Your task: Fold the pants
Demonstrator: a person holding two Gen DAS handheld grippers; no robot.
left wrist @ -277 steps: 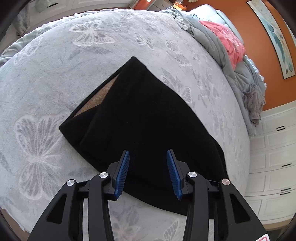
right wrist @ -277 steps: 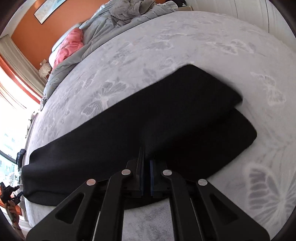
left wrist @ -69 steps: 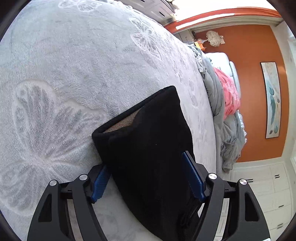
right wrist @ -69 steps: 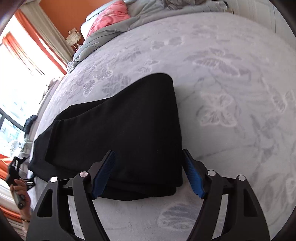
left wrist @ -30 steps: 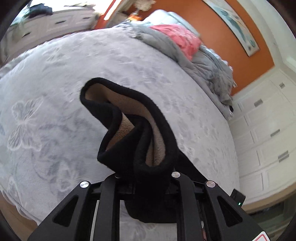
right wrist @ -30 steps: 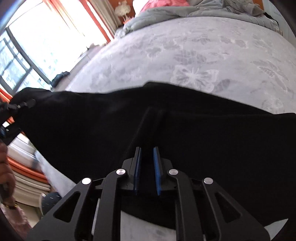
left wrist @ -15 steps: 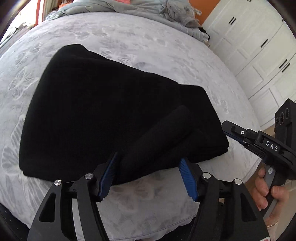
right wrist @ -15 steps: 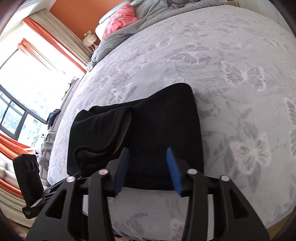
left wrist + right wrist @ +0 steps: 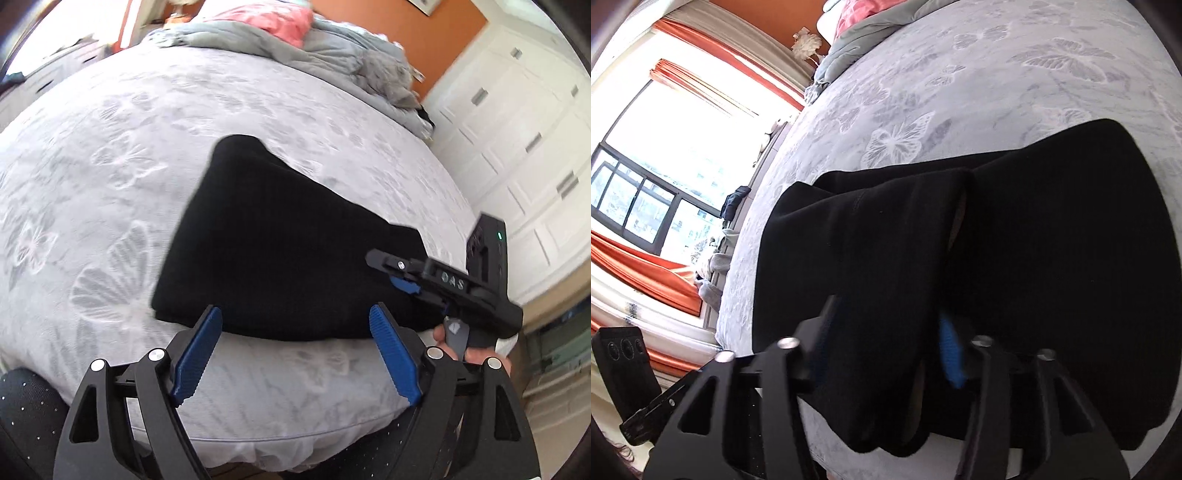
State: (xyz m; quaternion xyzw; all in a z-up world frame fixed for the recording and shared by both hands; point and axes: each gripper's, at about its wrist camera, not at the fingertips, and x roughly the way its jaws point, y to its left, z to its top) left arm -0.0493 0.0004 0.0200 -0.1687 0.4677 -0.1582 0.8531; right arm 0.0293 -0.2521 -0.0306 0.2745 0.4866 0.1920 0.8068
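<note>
The black pants (image 9: 280, 240) lie folded in a thick stack near the front edge of the bed (image 9: 110, 155). My left gripper (image 9: 295, 354) is open and empty, held just in front of the stack's near edge. My right gripper (image 9: 402, 280) shows at the stack's right end in the left wrist view. In the right wrist view my right gripper (image 9: 882, 332) straddles a thick fold of the pants (image 9: 886, 240) with its jaws apart; its fingertips are mostly hidden by cloth.
Grey bedding and a pink pillow (image 9: 273, 22) lie at the head of the bed. White cabinets (image 9: 517, 129) stand to the right. A window with orange curtains (image 9: 665, 122) is on the left of the right wrist view. The bed's front edge (image 9: 258, 435) is just below my left gripper.
My left gripper has drawn back off the raised fold towards the bed's front edge. My right gripper has moved in over the pants and now straddles a fold.
</note>
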